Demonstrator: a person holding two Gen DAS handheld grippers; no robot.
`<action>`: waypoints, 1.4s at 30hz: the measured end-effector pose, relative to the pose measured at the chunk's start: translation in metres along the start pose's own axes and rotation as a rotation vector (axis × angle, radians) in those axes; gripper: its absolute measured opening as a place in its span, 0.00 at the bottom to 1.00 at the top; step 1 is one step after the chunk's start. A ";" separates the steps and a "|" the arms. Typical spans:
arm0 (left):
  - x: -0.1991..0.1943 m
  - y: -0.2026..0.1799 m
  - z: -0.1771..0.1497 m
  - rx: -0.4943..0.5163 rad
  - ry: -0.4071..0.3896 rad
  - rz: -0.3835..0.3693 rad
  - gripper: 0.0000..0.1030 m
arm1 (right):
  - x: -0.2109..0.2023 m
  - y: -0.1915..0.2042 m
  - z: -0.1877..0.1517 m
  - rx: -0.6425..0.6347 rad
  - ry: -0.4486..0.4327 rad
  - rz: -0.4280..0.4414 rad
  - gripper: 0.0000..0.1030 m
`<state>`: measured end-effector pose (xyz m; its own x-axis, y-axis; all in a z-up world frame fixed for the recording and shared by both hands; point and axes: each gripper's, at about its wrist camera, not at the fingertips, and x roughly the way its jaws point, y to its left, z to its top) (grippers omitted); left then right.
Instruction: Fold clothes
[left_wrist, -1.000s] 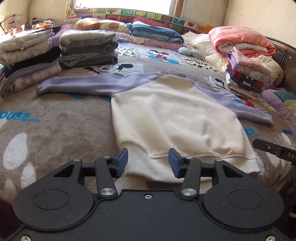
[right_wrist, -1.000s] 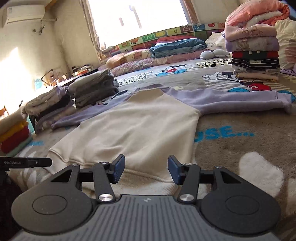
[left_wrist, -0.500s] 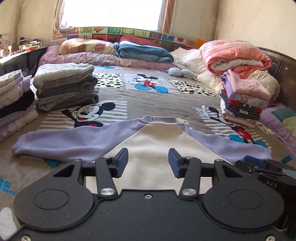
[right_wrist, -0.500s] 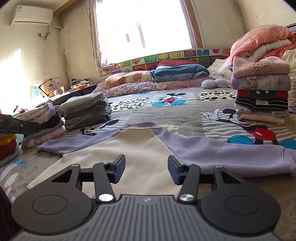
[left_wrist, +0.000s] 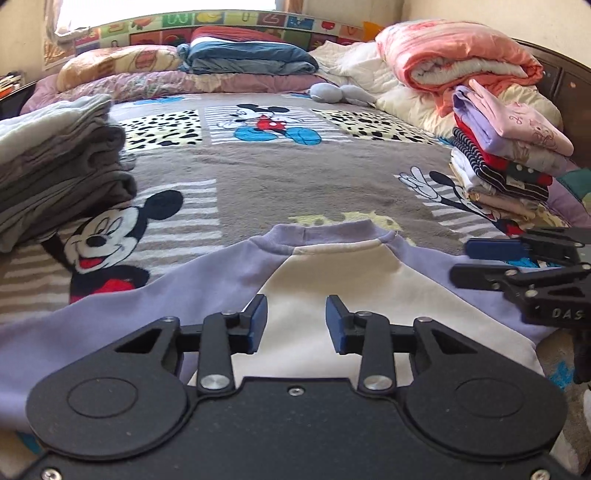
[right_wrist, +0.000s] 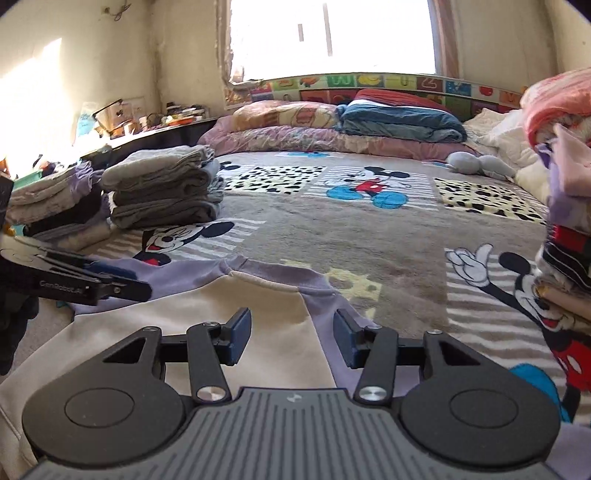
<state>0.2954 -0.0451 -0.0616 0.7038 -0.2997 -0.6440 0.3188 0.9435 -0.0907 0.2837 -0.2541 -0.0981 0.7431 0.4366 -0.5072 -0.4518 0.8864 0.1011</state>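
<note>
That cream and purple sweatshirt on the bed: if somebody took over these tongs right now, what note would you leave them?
Left tongs: open, holding nothing, above the cream chest.
Right tongs: open, holding nothing, above the seam of the sweatshirt's right-hand shoulder.
Sweatshirt: flat on the Mickey Mouse blanket, collar pointing away, purple sleeves spread out to both sides.
Done: folded piles already stand on the bed, a grey stack on the left and a colourful stack on the right.
Left: this sweatshirt shows no fold yet. Probably bring the sleeves in first, then fold the body.
</note>
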 end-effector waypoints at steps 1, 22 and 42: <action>0.009 -0.002 0.004 0.012 0.011 -0.010 0.28 | 0.013 0.001 0.003 -0.028 0.026 0.018 0.43; 0.083 0.041 0.047 -0.059 0.063 -0.007 0.17 | 0.118 -0.057 0.033 0.025 0.181 0.111 0.39; 0.042 0.015 0.035 0.041 0.002 0.080 0.03 | 0.073 -0.101 0.027 0.212 0.070 0.055 0.31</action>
<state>0.3521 -0.0487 -0.0636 0.7265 -0.2233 -0.6498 0.2874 0.9578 -0.0077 0.3965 -0.3074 -0.1223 0.6809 0.4798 -0.5533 -0.3714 0.8774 0.3038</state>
